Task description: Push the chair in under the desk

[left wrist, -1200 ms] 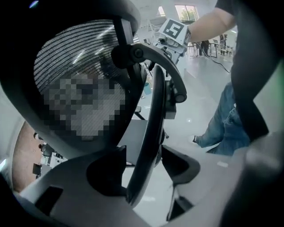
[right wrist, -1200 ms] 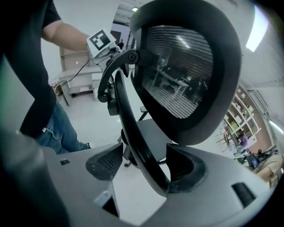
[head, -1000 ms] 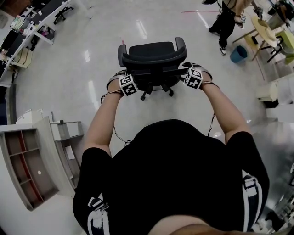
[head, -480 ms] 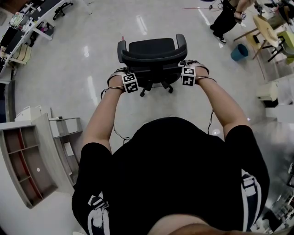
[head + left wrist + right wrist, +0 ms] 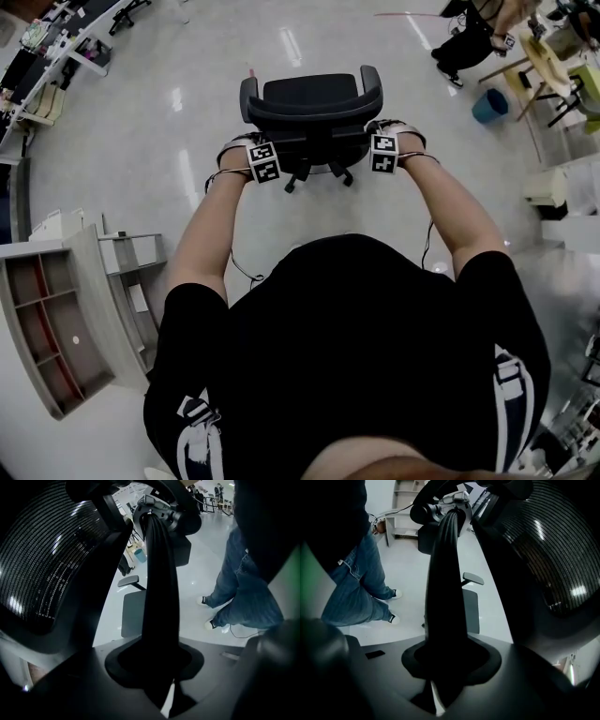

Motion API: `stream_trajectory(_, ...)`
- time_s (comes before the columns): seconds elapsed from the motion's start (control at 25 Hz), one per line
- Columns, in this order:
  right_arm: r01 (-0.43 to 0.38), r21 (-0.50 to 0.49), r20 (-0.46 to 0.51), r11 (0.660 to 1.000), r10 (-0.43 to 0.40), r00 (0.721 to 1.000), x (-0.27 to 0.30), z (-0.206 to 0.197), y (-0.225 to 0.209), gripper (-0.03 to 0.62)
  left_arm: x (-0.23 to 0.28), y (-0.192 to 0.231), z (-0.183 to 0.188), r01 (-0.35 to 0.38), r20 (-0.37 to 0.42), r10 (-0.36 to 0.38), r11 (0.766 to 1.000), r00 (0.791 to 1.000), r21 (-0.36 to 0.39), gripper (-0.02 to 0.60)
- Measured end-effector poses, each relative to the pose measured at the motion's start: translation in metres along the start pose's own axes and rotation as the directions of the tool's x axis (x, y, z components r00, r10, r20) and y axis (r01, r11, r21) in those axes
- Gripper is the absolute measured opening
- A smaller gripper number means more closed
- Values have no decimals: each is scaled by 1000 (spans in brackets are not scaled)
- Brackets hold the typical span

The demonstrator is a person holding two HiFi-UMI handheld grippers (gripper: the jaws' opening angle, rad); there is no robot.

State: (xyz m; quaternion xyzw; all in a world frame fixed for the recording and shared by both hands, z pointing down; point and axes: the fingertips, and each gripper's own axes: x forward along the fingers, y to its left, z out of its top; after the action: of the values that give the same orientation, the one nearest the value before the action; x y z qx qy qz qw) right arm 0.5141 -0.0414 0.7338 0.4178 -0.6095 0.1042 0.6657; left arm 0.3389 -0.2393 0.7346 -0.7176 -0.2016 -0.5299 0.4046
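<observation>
A black office chair (image 5: 311, 108) stands on the glossy floor in front of me, its backrest toward me. My left gripper (image 5: 265, 150) is at the backrest's left edge and my right gripper (image 5: 380, 145) at its right edge. Both sets of jaws have just been closing. In the left gripper view a black frame bar (image 5: 161, 583) of the backrest runs down between the jaws of the left gripper (image 5: 161, 667), with the mesh back (image 5: 42, 573) beside it. The right gripper (image 5: 445, 667) clamps the matching bar (image 5: 446, 573) in the same way. No desk stands near the chair.
A grey shelf unit (image 5: 66, 319) stands close at my left. Desks (image 5: 56, 47) line the far left corner. At the far right are a person in dark clothes (image 5: 469, 42), a blue bin (image 5: 487, 108) and tables (image 5: 553, 66). My jeans-clad legs (image 5: 243, 588) show behind the chair.
Both grippers have sunk slightly and rolled, drawing in against the sides of the backrest. The chair sits a little higher in the head view.
</observation>
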Motion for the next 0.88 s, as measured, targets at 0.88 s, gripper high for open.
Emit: stream_trajectory(0.88, 9, -10, -3, 1000, -9, 1000, 0, -3, -1, 91, 3, 1, 1, -36, -23, 36, 999, 999, 9, 89)
